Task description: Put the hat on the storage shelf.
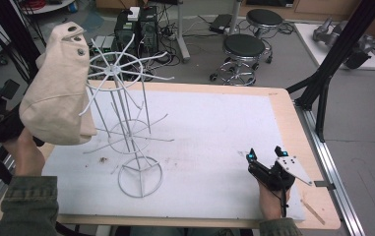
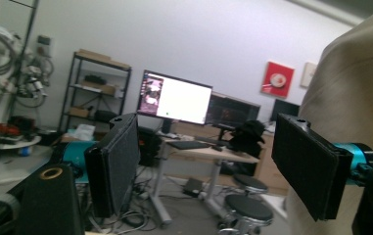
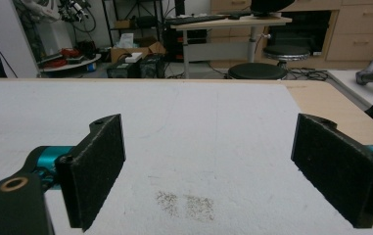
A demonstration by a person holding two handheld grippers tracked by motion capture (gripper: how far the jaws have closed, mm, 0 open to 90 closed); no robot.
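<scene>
A white wire rack (image 1: 121, 73) with spoke-like hooks stands on a ring base (image 1: 140, 177) at the left of the table. A cream canvas bag (image 1: 59, 88) hangs from its upper hooks on the left side. Just left of the bag, a hand holds my left gripper (image 1: 0, 118). In the left gripper view that gripper (image 2: 206, 147) is open with nothing between its pads, and the bag (image 2: 355, 88) lies beside its right jaw. My right gripper (image 1: 265, 153) rests low at the table's front right, open over bare mat (image 3: 208, 142).
A white mat (image 1: 214, 128) covers the wooden table (image 1: 300, 132). Black frame posts (image 1: 332, 59) rise at the right edge. Two stools (image 1: 244, 46) and computer cases (image 1: 136, 27) stand on the floor beyond. A desk with a monitor (image 2: 176, 98) is farther off.
</scene>
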